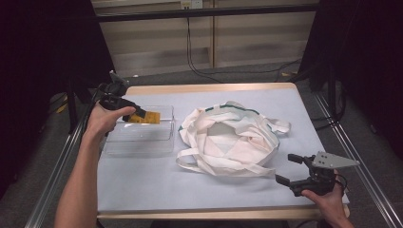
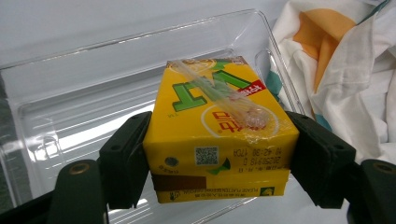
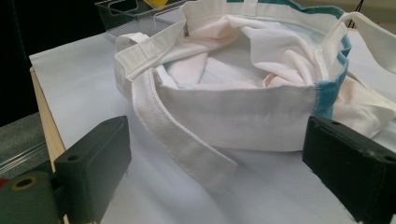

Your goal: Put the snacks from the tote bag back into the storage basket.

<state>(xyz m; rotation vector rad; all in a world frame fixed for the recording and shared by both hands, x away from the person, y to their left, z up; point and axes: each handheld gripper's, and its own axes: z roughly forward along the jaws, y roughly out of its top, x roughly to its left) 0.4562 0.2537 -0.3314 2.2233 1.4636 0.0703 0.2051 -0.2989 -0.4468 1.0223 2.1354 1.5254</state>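
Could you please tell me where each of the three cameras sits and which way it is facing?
High view: above the person's side, looking forward and down on the table; both forearms, left tongs, right tongs.
Left gripper view: on the left tongs, jaws clamping a yellow drink carton over the clear tray.
Right gripper view: on the right tongs, jaws apart, facing the cloth bag.
Shared: bag and tray.
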